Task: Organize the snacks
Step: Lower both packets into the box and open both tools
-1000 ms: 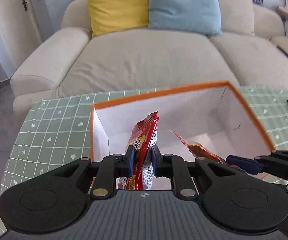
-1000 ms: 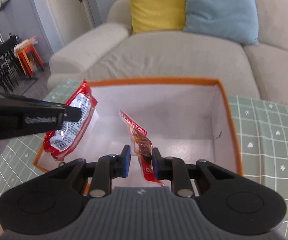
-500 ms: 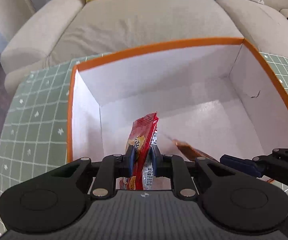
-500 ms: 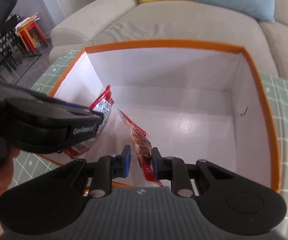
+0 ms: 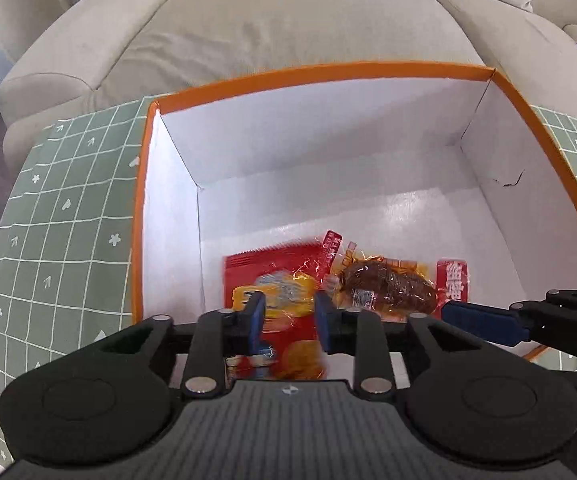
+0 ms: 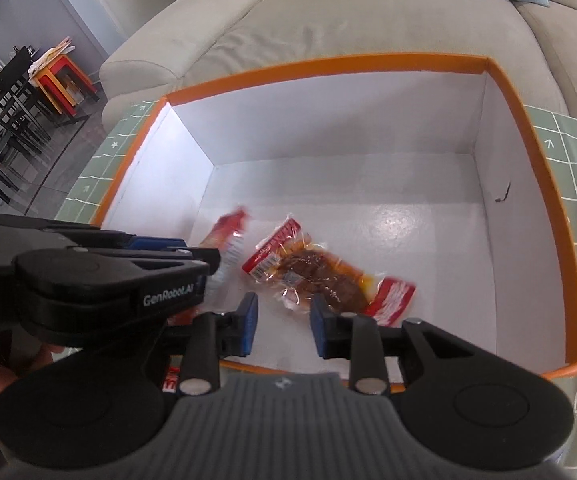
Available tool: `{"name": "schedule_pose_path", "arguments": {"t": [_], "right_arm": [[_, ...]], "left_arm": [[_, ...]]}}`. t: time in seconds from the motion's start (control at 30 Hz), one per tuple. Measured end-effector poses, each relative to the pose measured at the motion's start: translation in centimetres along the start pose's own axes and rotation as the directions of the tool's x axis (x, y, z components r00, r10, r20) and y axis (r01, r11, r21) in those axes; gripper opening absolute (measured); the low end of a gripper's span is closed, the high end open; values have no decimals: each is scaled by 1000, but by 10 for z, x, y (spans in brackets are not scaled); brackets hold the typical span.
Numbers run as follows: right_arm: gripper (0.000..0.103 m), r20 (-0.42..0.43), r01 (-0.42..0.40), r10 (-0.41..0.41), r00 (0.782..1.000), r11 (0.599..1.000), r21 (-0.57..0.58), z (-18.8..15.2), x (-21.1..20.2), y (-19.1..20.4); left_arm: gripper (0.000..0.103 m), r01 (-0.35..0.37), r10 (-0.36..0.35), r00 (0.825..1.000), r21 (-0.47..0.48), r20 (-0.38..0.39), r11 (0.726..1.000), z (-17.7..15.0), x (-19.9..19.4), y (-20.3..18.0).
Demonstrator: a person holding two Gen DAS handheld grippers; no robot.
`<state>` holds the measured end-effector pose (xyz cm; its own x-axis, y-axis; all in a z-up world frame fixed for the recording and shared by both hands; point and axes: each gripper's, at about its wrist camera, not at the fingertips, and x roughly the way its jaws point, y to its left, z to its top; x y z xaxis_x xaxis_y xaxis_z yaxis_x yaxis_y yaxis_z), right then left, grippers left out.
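An orange-rimmed box (image 5: 328, 74) with white inside walls stands on the green checked tablecloth. A red snack packet (image 5: 284, 280) lies on the box floor, blurred, below my open left gripper (image 5: 288, 316). A clear packet with a brown snack (image 5: 388, 284) lies just to its right. In the right wrist view the brown packet (image 6: 320, 276) lies on the box floor (image 6: 408, 232) just beyond my open right gripper (image 6: 282, 320). The red packet (image 6: 228, 232) shows partly behind the left gripper body (image 6: 108, 276). Both grippers hover over the box's near edge, empty.
A beige sofa (image 5: 288, 20) stands right behind the table, with yellow and blue cushions at the top. The green tablecloth (image 5: 60, 208) spreads on both sides of the box. Chairs and an orange stool (image 6: 64, 80) stand far left.
Both grippers have opened and let go of their packets. The red packet and the brown snack packet have dropped onto the box floor. Both grippers moved lower over the box.
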<state>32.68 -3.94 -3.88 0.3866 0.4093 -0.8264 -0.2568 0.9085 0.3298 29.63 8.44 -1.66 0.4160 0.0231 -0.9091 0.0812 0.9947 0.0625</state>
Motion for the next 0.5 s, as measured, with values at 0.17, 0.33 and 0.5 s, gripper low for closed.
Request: {"name": "schedule_pose_path", "arguments": {"t": [0.17,0.33,0.5], "right_arm": [[43,24,24,-24,999,1000,-16,-1,-14,5],[57,52,73,-72,996,997,-27,-4,-31,12],[66,112,145,-139,984,988,-51,-12,-56,16]], "left_arm": [[48,-12,11,999,18,45,1000,-1,-19,-1],[63,-19,16,996,31,92,999,-4,-42,-3],[69,-47,39,985,43,167,998,-13,-73,-2]]}}
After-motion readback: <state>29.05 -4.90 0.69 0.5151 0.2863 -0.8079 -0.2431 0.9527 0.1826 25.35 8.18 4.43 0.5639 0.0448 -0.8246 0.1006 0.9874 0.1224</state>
